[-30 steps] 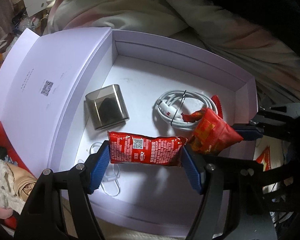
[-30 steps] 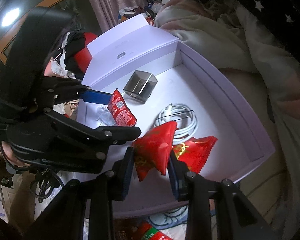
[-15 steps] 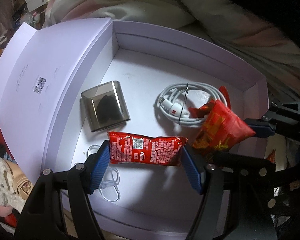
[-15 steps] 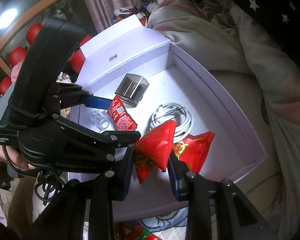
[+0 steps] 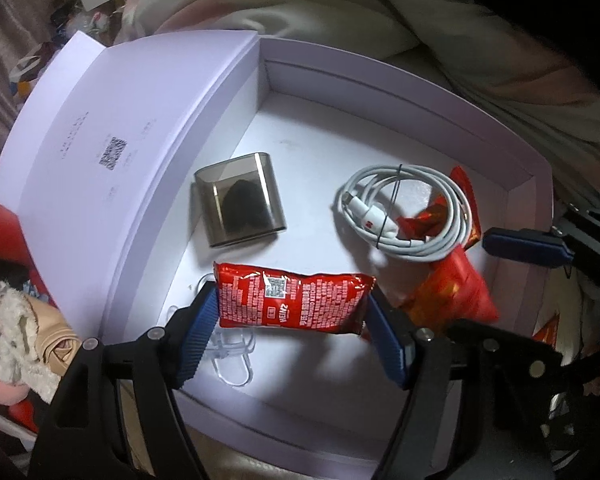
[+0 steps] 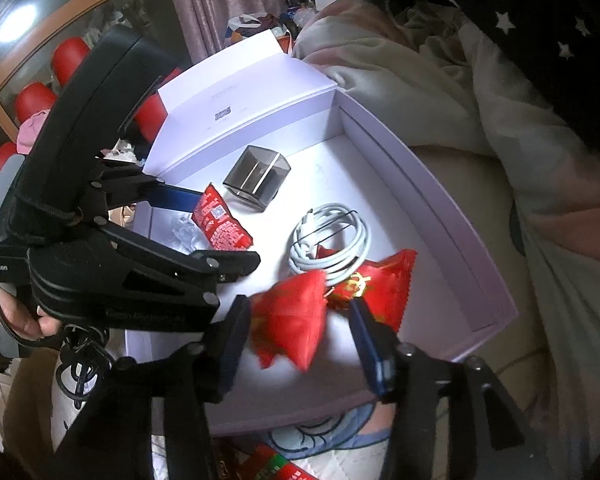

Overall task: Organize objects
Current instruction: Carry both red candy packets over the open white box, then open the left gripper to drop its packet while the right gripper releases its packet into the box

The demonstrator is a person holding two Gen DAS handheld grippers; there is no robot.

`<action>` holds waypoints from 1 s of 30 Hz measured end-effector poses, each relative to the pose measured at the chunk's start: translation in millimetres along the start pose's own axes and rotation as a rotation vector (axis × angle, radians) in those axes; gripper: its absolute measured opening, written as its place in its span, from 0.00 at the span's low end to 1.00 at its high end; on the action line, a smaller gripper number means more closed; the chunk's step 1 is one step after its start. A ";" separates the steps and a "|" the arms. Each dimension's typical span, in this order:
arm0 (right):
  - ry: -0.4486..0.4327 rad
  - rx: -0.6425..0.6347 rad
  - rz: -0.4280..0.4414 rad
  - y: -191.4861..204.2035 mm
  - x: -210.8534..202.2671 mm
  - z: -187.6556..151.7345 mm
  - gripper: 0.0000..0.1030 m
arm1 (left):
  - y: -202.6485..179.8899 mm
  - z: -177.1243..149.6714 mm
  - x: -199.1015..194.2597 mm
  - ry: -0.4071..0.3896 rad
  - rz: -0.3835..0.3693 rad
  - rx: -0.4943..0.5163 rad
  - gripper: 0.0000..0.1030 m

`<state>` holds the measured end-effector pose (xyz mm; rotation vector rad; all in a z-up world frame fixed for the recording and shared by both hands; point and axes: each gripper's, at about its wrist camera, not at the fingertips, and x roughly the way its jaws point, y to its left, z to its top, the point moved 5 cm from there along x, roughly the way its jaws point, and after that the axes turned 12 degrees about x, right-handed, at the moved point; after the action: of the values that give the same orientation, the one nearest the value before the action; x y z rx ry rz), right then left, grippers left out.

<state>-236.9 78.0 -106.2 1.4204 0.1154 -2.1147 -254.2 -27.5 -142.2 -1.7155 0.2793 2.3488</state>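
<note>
Your left gripper (image 5: pixel 290 322) pinches a red Heinz ketchup packet (image 5: pixel 292 303) by its two short ends, blue pads pressed on each side, though the jaws are easing apart. The packet hangs level above the floor of the open lavender box (image 5: pixel 380 92), near its front wall, with a clear plastic clip (image 5: pixel 232 356) lying on the floor under it.

Your right gripper (image 6: pixel 300 340) is opening: its jaws stand spread, and the red snack packet (image 6: pixel 290 320) sits blurred between them, clear of the right-hand pad and at most grazing the left one. It is above the box's near right corner.

Just behind it a second red packet (image 6: pixel 380 292) lies on the box floor, partly under a coiled white charging cable (image 6: pixel 332 248). A smoky translucent case (image 6: pixel 258 178) rests farther back, towards the raised lid (image 6: pixel 236 104). The box sits on rumpled bedding (image 6: pixel 440 80).
</note>
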 end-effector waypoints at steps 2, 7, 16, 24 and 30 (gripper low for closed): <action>-0.007 0.003 0.011 0.9 -4.6 0.4 0.50 | 0.0 -0.9 -2.6 -0.004 0.002 -0.005 0.68; -0.020 -0.008 0.003 3.0 -15.8 -1.3 0.50 | -3.9 -2.8 -13.6 -0.013 0.017 -0.005 0.69; -0.052 -0.005 -0.020 6.4 -44.4 -7.7 0.50 | -18.4 -5.4 -45.2 -0.061 0.035 0.007 0.70; -0.084 -0.001 -0.030 15.2 -74.7 -15.7 0.50 | -22.7 -16.2 -85.3 -0.110 0.074 0.001 0.71; -0.112 -0.009 -0.036 25.1 -100.7 -27.9 0.50 | -28.9 -21.8 -110.1 -0.142 0.106 0.009 0.74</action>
<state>-174.9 109.7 -24.4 1.3007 0.1068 -2.2151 -193.6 -13.0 -44.4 -1.5563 0.3637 2.5254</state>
